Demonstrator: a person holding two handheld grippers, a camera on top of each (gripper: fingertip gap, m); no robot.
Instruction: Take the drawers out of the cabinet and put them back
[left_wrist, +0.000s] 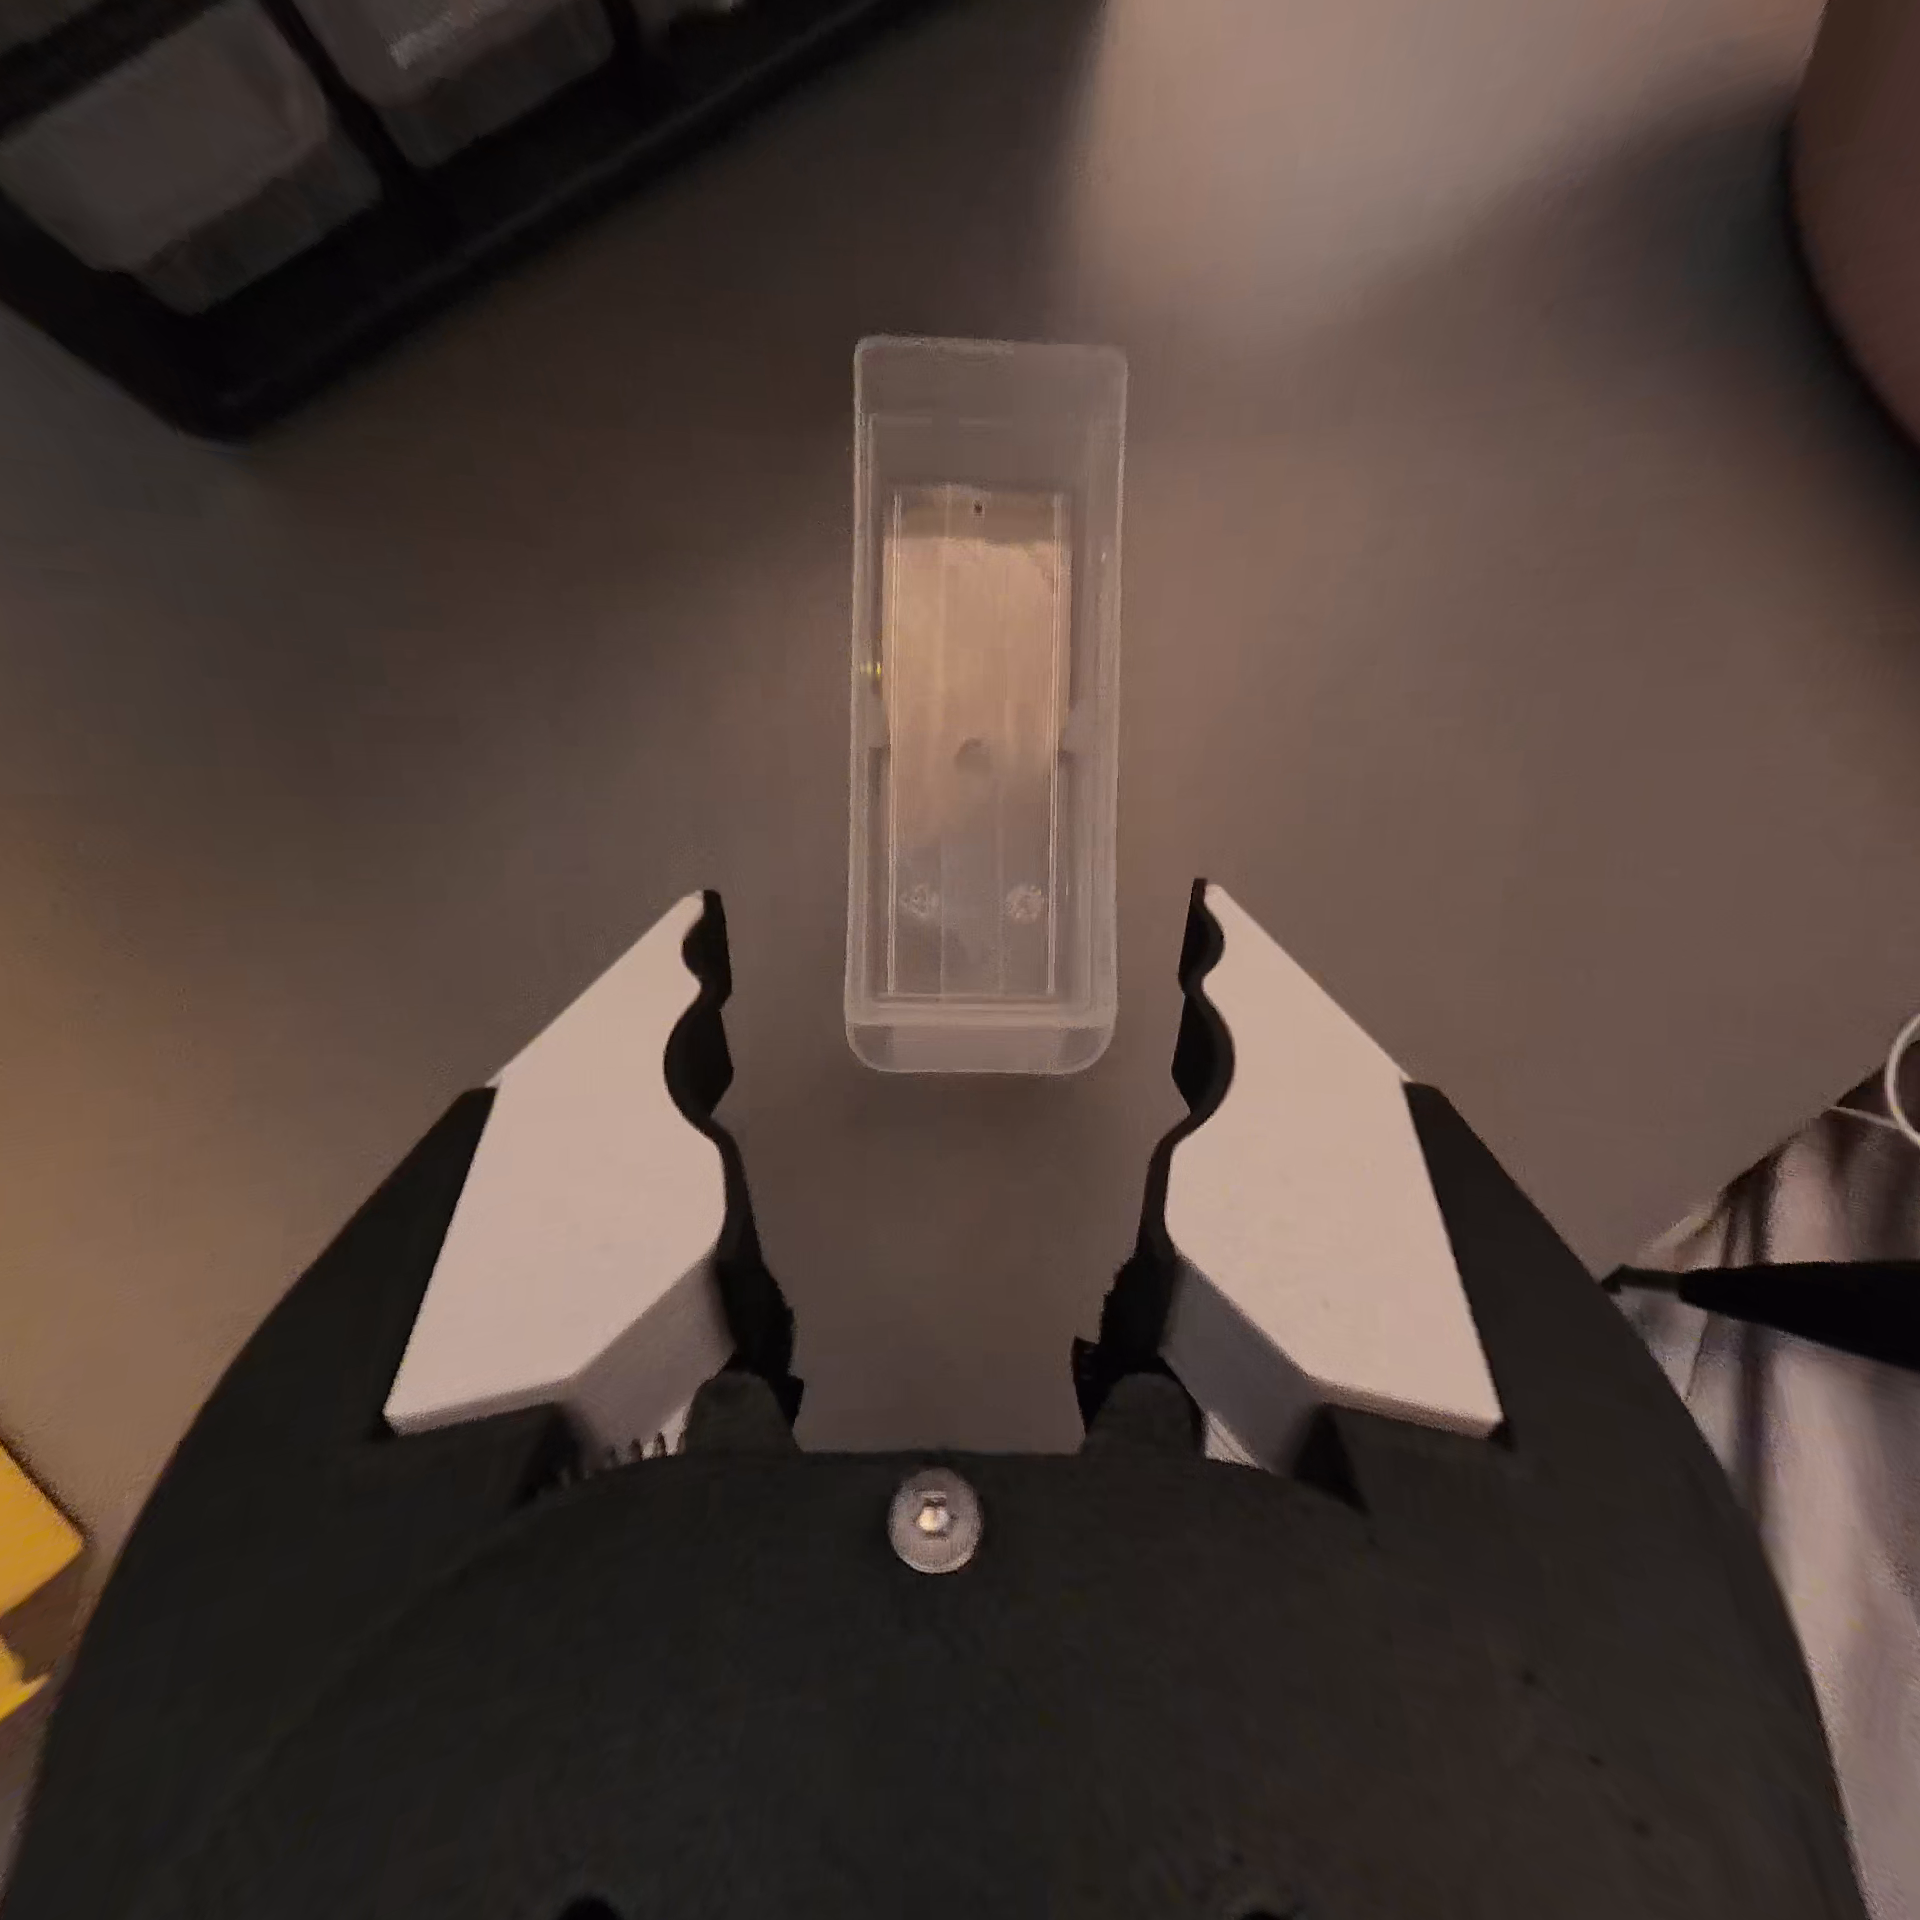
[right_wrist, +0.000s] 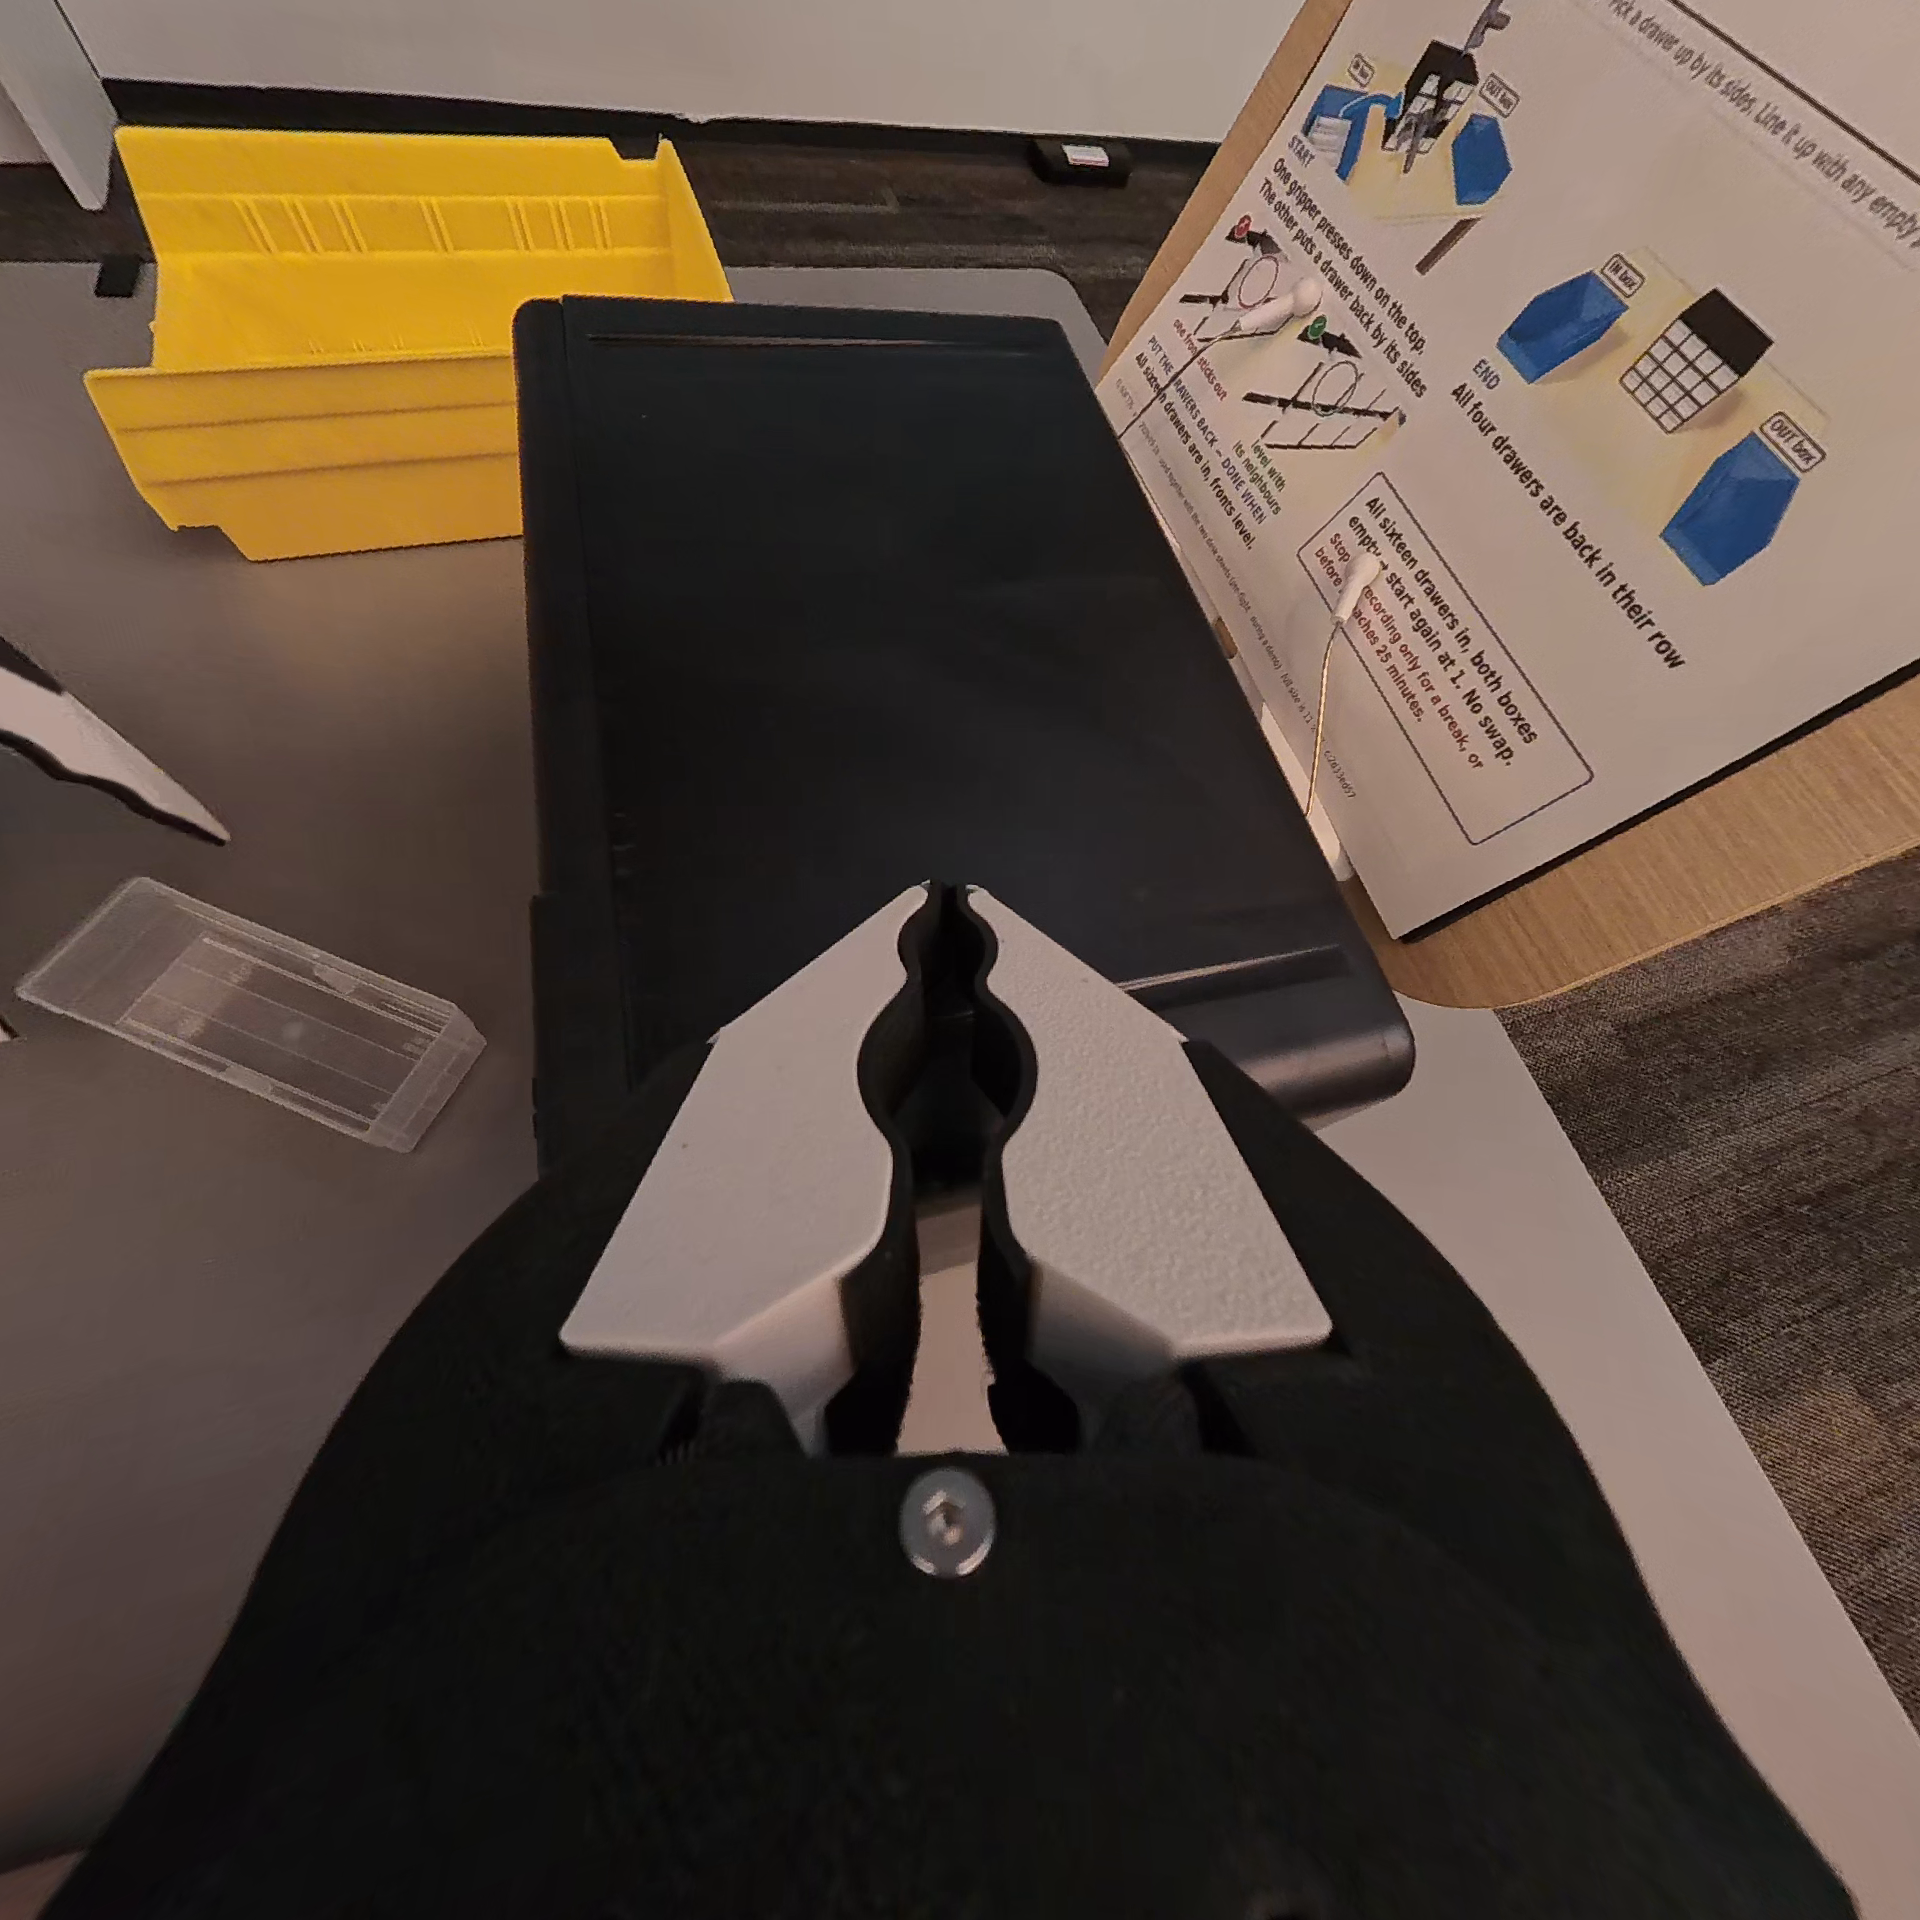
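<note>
Two matching sets of tongs, black bodies with pale grey fingers

Both the left tongs (left_wrist: 956, 904) and the right tongs (right_wrist: 943, 891) look like the same build: a chunky matte black housing with a slightly grainy, printed-looking finish, rounded like a dome at the base, with one shiny silver hex-socket screw (left_wrist: 933, 1527) dead centre on top (same on the right one (right_wrist: 945, 1525)). Each finger (left_wrist: 582, 1174) is a flat, wedge-shaped plate in light grey that tapers to a point, set into black side arms. The inner faces are lined with black pads (right_wrist: 914, 1039) cut in a wavy, scalloped profile. No cables or markings visible on either.
</note>
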